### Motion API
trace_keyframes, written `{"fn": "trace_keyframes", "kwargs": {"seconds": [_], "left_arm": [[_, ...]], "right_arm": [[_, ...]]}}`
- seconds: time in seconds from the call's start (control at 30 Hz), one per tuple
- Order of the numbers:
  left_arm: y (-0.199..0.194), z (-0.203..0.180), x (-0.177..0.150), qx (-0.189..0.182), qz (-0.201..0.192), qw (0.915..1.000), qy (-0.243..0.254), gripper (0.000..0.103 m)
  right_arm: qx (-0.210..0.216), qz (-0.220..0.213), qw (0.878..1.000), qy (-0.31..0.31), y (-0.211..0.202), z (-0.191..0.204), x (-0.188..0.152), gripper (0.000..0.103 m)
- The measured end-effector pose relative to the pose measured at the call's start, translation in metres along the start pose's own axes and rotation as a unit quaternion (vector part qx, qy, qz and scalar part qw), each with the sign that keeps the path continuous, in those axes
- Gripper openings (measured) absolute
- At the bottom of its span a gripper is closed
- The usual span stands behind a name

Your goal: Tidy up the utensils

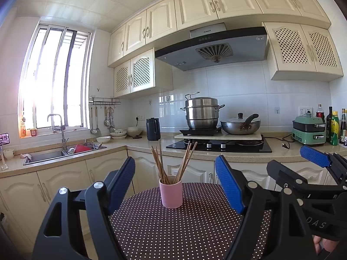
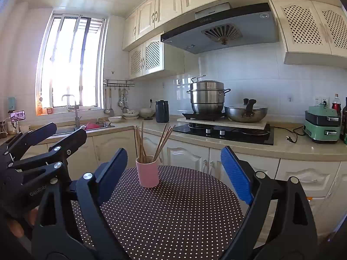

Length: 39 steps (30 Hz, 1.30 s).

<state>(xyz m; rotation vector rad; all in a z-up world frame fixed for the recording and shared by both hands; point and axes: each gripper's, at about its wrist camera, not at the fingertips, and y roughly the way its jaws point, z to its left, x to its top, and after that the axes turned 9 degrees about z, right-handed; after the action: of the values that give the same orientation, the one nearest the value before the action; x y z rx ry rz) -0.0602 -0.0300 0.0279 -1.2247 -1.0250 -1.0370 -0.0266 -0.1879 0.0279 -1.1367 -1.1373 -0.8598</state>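
A pink cup (image 1: 171, 192) stands upright on a round table with a dark polka-dot cloth (image 1: 184, 227), holding several wooden chopsticks (image 1: 171, 164) that fan out above its rim. My left gripper (image 1: 175, 169) hovers level in front of the cup, open, with nothing between its blue pads. In the right wrist view the same pink cup (image 2: 148, 173) with its chopsticks (image 2: 151, 143) sits left of centre on the cloth (image 2: 173, 205). My right gripper (image 2: 174, 160) is open and empty, a little short of the cup. Each gripper shows in the other's view, side by side.
Behind the table runs an L-shaped counter (image 1: 134, 144) with a sink (image 1: 54, 155), a black kettle (image 1: 153, 129), bowls (image 1: 118, 134), a steel steamer pot (image 1: 201, 112), a wok (image 1: 240, 125), a green appliance (image 1: 309, 130) and bottles (image 1: 334, 127). Ladles hang by the window (image 1: 102, 119).
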Motion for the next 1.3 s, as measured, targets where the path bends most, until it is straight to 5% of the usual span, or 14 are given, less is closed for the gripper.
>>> {"fn": "trace_keyframes", "kwargs": {"seconds": [1.3], "left_arm": [[0.028, -0.006, -0.003, -0.014, 0.016, 0.9998, 0.004, 0.075]], "right_arm": [[-0.012, 0.017, 1.000, 0.011, 0.023, -0.010, -0.003, 0.087]]}}
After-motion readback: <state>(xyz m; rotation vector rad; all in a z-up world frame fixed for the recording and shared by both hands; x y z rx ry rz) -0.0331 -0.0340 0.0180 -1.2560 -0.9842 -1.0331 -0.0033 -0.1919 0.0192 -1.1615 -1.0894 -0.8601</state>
